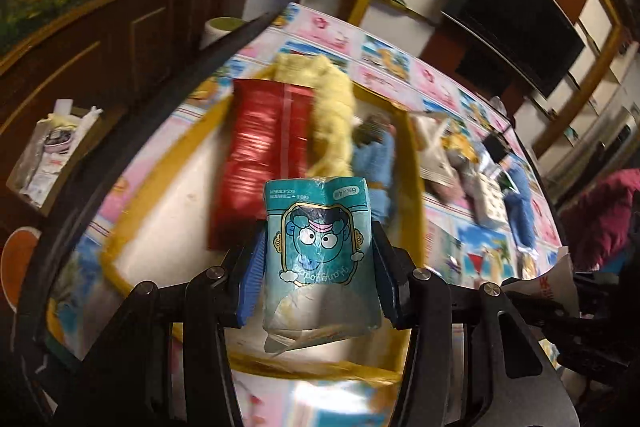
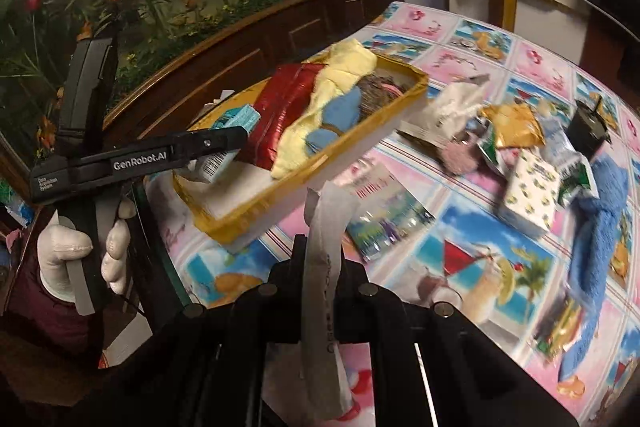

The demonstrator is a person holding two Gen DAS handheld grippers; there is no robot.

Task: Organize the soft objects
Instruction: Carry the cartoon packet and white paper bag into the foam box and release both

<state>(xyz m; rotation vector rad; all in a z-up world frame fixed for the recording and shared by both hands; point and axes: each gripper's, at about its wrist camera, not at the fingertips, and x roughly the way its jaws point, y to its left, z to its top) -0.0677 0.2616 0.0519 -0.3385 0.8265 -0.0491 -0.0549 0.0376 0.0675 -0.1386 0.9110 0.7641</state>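
My left gripper is shut on a teal tissue pack with a cartoon face, held above the near end of a yellow-rimmed tray. The tray holds a red foil pouch, a yellow fluffy cloth and a blue soft toy. In the right wrist view the left gripper hovers over the tray with the tissue pack. My right gripper is shut on a thin white packet, near the tray's front edge.
Right of the tray on the patterned tablecloth lie a white patterned tissue pack, a blue towel, a gold pouch, a pink puff, a flat printed packet and a dark cup. A wooden cabinet stands behind.
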